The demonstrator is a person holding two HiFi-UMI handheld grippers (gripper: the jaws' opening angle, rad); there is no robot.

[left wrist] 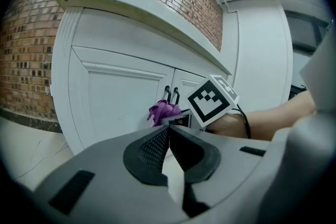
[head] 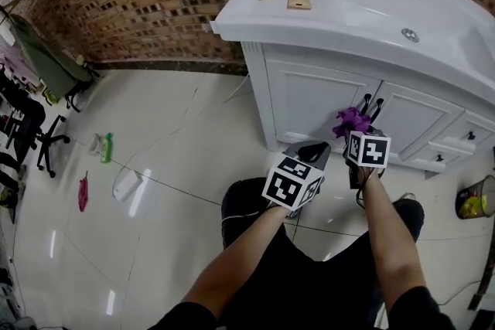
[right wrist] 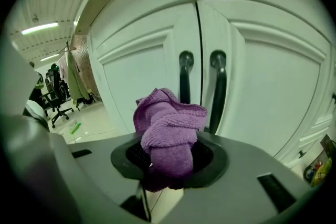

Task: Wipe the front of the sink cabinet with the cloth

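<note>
My right gripper (right wrist: 167, 162) has its fingers (right wrist: 212, 159) clamped on the purple cloth (right wrist: 168, 128), close to the cabinet (right wrist: 136, 60) handles (right wrist: 185, 76). My left gripper (left wrist: 167, 147) is beside it, fingers pressed together, empty.

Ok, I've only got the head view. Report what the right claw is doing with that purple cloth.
Observer: The right claw is shut on the bunched purple terry cloth, which is pinched firmly in it.
Operator: Now the left claw.
Observer: The left claw is shut, with nothing in it.
Operator: Say what the cloth is lined up with.
Observer: In the right gripper view it covers the foot of the left-hand one of two black bar handles.
</note>
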